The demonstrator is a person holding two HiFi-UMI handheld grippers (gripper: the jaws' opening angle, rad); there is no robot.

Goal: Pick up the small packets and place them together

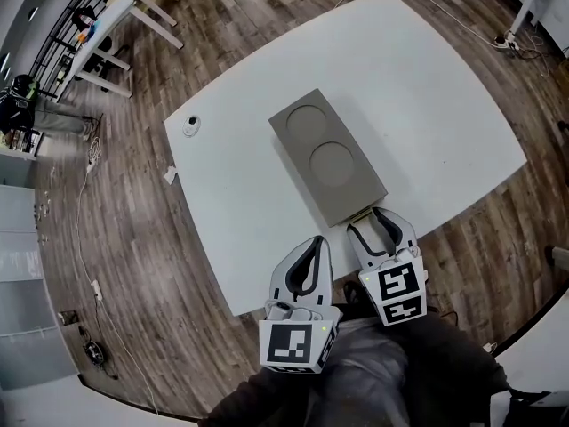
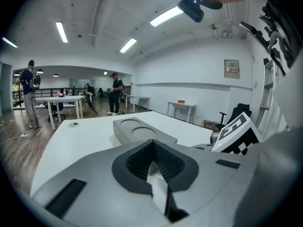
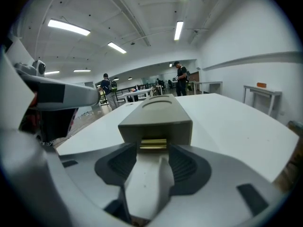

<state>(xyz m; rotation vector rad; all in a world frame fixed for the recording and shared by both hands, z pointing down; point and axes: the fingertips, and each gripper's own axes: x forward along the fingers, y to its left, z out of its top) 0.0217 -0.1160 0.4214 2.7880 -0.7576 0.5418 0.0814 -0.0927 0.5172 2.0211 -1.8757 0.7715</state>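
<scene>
The white table [image 1: 427, 105] fills most of my head view. On it the grey box [image 1: 327, 154] lies with its long axis running from eleven o'clock down to five o'clock, its near end toward me.

My right gripper [image 1: 370, 222] sits at that near end with its jaws spread and nothing between them but bare table. It points straight along the box's length. My left gripper [image 1: 314, 240] hangs at about eight o'clock from the right one, off the box's side. Its tips are pressed together on nothing, so the right is plainly the nearer.

The small packets [image 3: 153, 143], a thin yellowish stack as far as I can tell, lie flat in a slot in the box's near end. They are dead ahead at twelve o'clock from my right jaws and just beyond the tips, untouched. I judge a short straight push forward would bring them between the pads.
</scene>
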